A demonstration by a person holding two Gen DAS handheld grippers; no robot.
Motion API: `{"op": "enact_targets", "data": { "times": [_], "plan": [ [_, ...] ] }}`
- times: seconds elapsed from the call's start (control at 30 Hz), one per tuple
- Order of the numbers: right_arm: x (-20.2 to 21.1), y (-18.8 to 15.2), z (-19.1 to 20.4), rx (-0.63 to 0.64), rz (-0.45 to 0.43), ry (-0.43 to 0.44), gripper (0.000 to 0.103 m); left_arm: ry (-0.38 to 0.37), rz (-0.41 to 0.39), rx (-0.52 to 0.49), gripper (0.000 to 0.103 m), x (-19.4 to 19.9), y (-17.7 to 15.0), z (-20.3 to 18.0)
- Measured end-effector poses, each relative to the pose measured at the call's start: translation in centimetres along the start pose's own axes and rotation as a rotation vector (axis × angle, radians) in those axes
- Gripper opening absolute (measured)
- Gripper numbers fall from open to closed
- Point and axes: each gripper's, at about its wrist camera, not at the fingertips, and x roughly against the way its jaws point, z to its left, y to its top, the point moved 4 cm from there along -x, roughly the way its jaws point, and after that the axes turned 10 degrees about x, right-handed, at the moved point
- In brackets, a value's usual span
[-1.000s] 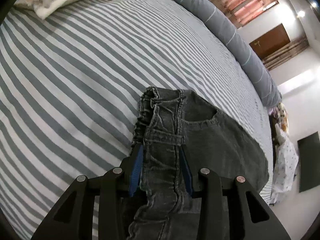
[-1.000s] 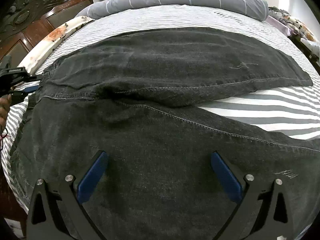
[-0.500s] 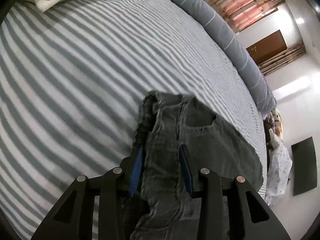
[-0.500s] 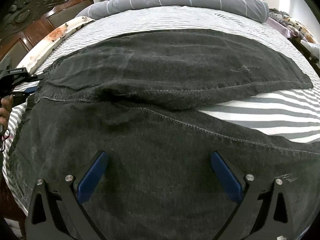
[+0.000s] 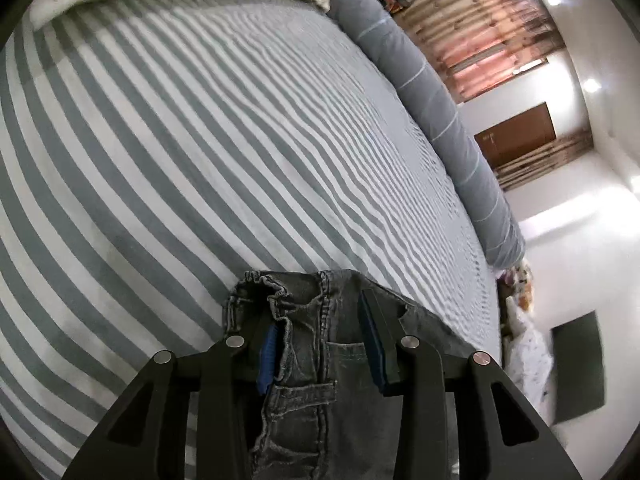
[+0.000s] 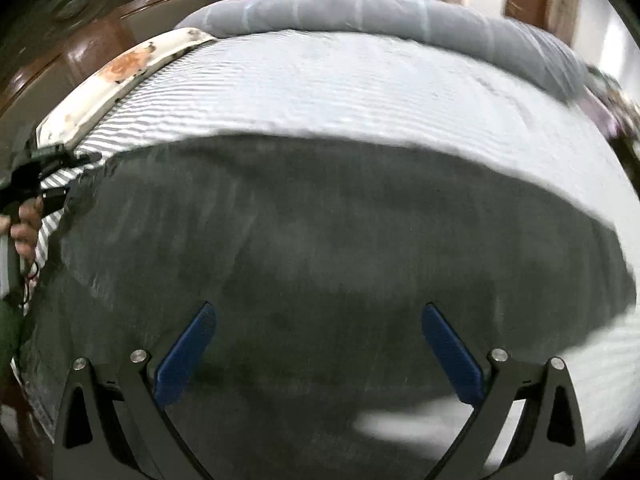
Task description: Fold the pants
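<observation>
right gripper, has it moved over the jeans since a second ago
Yes. The right gripper has swung away from the gap between the legs of the jeans; the bolster sits lower in view.

Right wrist view smeared by motion: pants (image 6: 320, 240) show no seams. Their lower part is cut off by the frame's bottom edge.

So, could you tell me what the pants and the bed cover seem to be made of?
The pants look like washed dark grey denim: heavy twill, raised double seams, a belt loop, frayed edges. The bed cover looks like soft woven cotton, matte, with grey and white stripes and fine wrinkles; the exact fibre is unclear.
</observation>
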Motion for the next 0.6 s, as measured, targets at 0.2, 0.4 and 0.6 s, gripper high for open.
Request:
{"op": "enact_targets", "data": {
  "times": [0.2, 0.4, 0.6],
  "plan": [
    [-3.1, 8.3, -1.5, 0.192, 0.025, 0.048, 0.098, 0.072, -0.100, -0.142, 0.007, 1.4, -1.0, -1.4],
    [-6.9, 13.4, -0.5, 0.365, 0.072, 0.145, 0.092, -0.026, -0.179, -0.221, 0.006, 5.2, -2.3, -3.2],
    [-9.1, 15.2, 1.9, 0.560, 0.100, 0.220, 0.083, -0.074, -0.234, -0.329, 0.006, 8.0, -3.7, -5.2]
  ]
}}
